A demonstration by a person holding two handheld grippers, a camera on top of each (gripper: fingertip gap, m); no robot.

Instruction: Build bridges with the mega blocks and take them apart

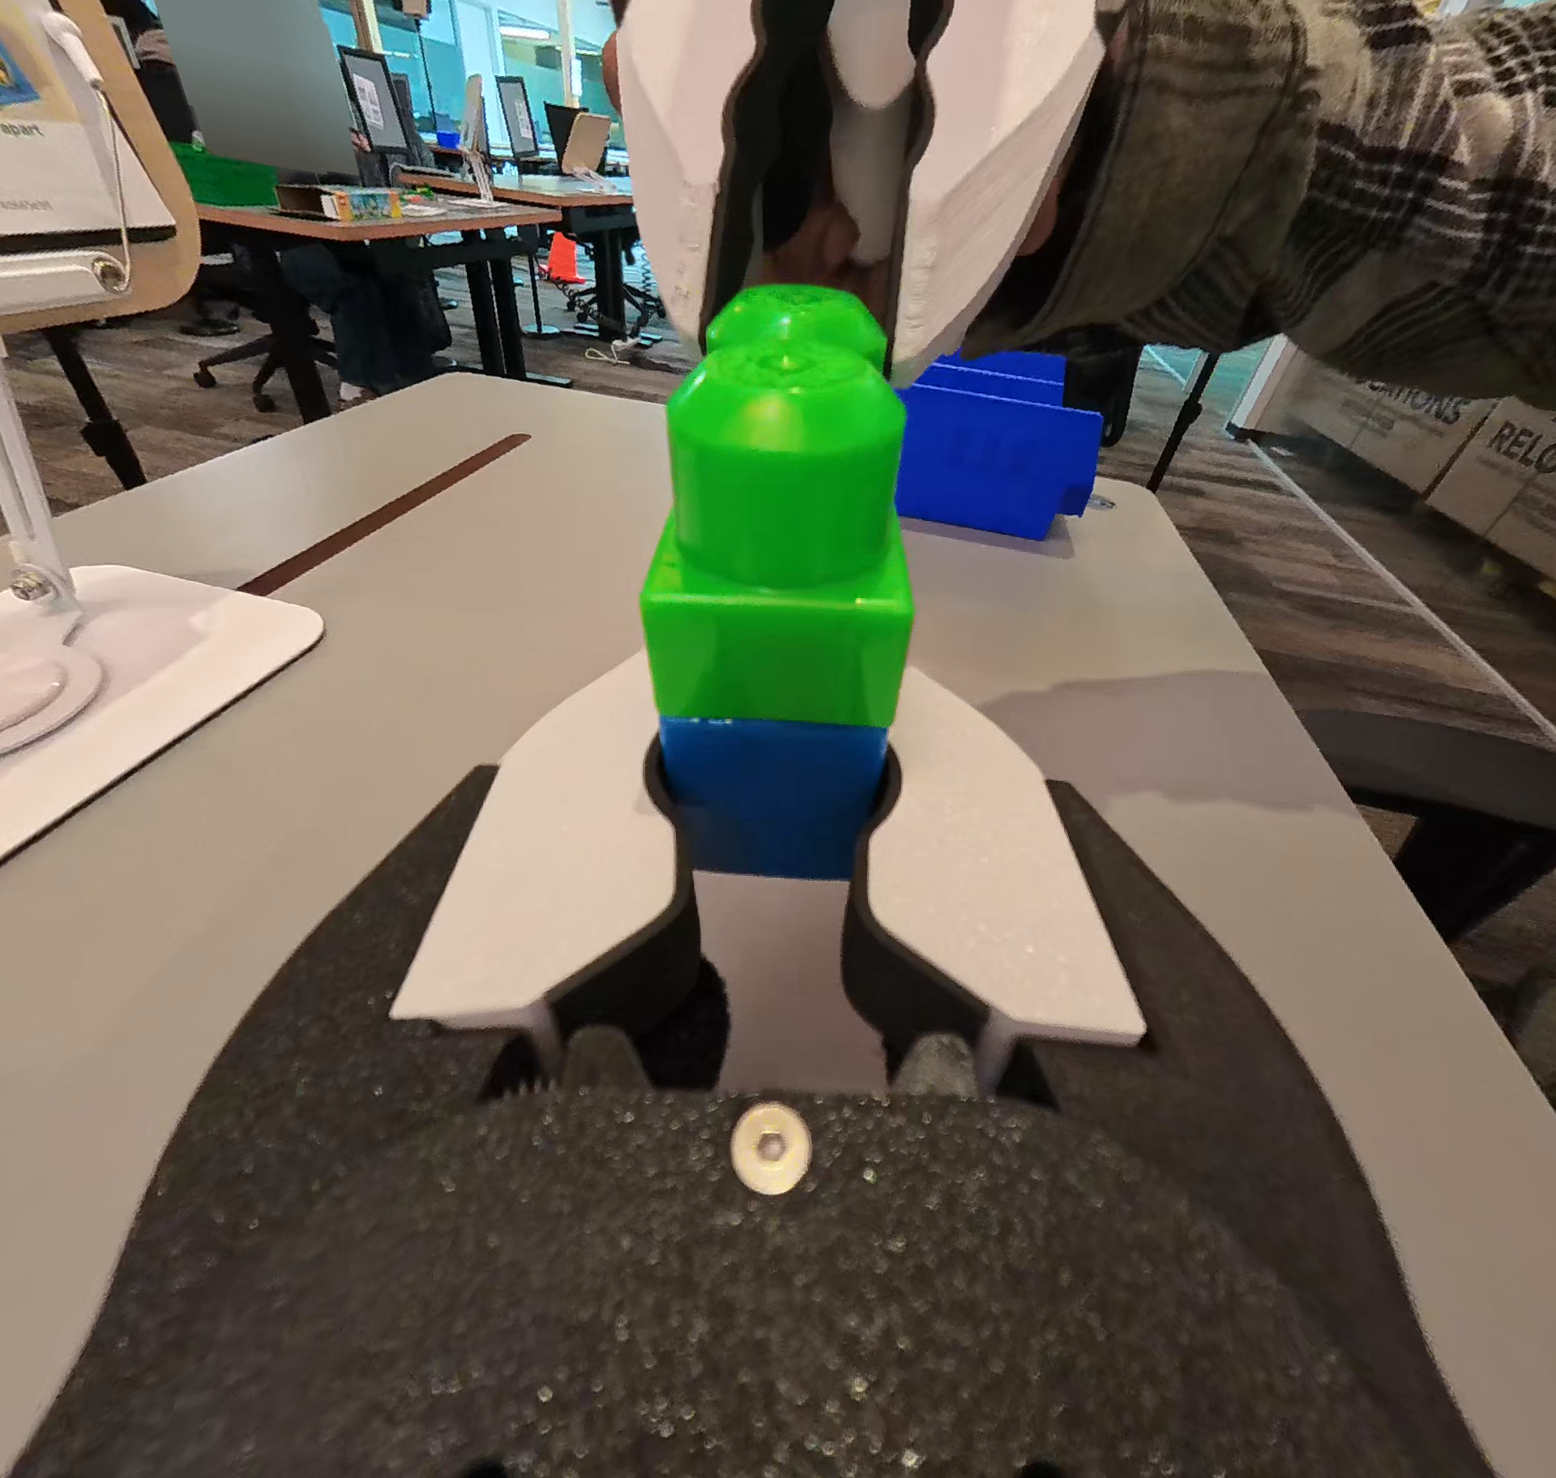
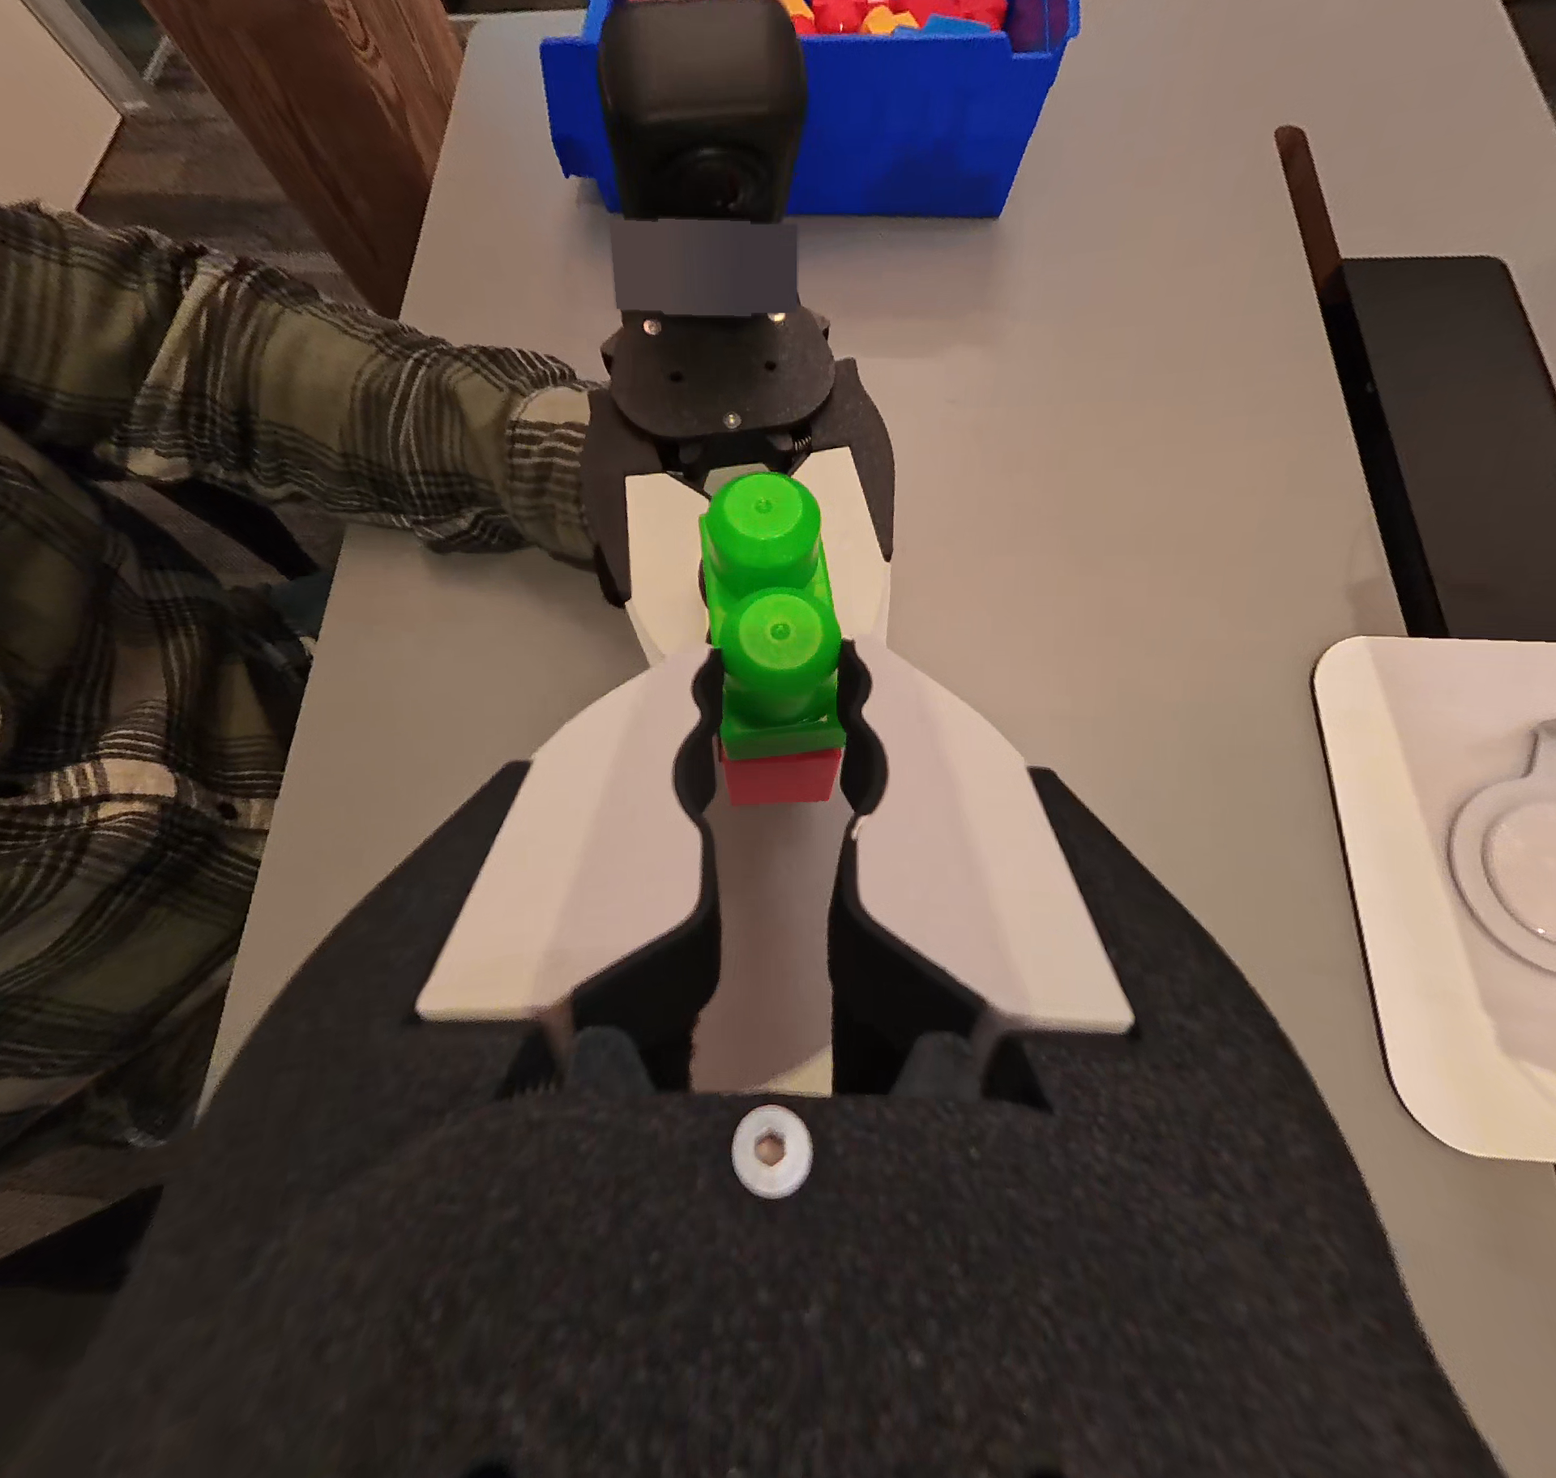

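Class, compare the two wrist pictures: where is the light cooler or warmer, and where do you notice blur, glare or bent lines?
Left wrist view: cool daylight, a glossy highlight on the green block, the table edge bowed by the wide lens, the right hand-held gripper above soft. Right wrist view: warmer, dimmer light, the blue bin slightly soft, the green block sharp.

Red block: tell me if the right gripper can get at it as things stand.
Probably not directly: the right gripper is shut on the green block, which caps the red block. Its sides look free lower down.
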